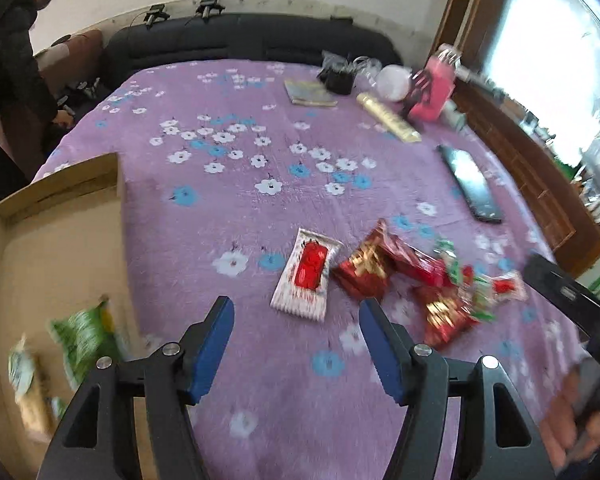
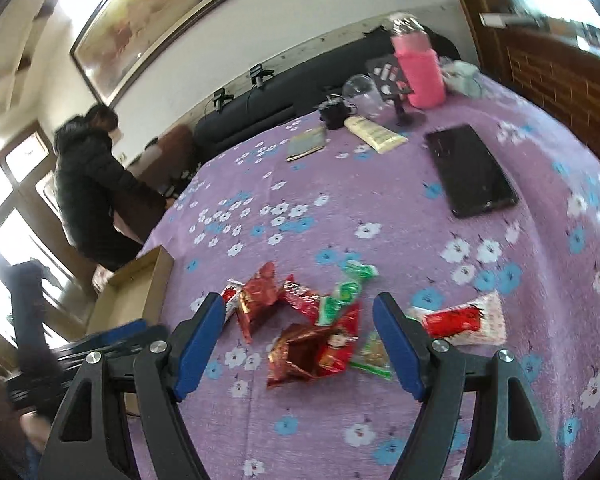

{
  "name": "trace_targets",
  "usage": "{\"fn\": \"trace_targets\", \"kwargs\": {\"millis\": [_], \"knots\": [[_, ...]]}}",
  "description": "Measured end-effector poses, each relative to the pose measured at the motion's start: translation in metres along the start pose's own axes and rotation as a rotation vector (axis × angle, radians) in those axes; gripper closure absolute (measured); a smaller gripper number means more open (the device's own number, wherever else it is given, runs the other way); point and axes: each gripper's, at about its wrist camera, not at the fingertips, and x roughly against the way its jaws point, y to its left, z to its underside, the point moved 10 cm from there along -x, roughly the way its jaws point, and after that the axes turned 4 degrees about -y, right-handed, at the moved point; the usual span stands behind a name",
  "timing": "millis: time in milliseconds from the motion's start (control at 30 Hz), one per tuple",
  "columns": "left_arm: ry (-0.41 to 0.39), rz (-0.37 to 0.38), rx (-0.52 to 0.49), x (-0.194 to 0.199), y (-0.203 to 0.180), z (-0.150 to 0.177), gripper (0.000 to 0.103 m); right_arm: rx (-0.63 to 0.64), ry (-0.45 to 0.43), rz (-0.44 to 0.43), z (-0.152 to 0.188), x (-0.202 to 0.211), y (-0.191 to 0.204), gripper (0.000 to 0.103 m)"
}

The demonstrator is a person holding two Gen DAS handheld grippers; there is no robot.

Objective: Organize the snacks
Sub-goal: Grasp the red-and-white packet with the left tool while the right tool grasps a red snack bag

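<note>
Two green packets (image 1: 86, 336) already lie in the cardboard box (image 1: 60, 248), several red snacks (image 2: 312, 344) wait on the tablecloth (image 1: 240, 208), and both the left gripper (image 1: 296, 344) and right gripper (image 2: 300, 340) are released, grasping nothing.

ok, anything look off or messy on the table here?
Snacks lie in a loose heap on the purple cloth, overlapping at odd angles; one red pack looks crumpled. A white-and-red pack sits apart from the pile. The box holds only a couple of green packs. No spill or damage visible. Both tongs are empty.
</note>
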Motion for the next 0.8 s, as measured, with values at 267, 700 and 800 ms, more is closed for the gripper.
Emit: {"fn": "trace_targets", "kwargs": {"millis": [267, 700, 800], "knots": [[0.064, -0.070, -0.030, -0.053, -0.007, -0.008, 0.038, -0.038, 0.058, -0.120, 0.010, -0.011, 0.007, 0.027], [-0.004, -0.128, 0.009, -0.054, 0.006, 0.000, 0.072, 0.089, 0.100, -0.080, 0.029, -0.025, 0.026, 0.027], [-0.024, -0.110, 0.025, -0.055, 0.007, -0.001, 0.072, 0.091, 0.115, -0.073, 0.032, -0.030, 0.024, 0.032]]}}
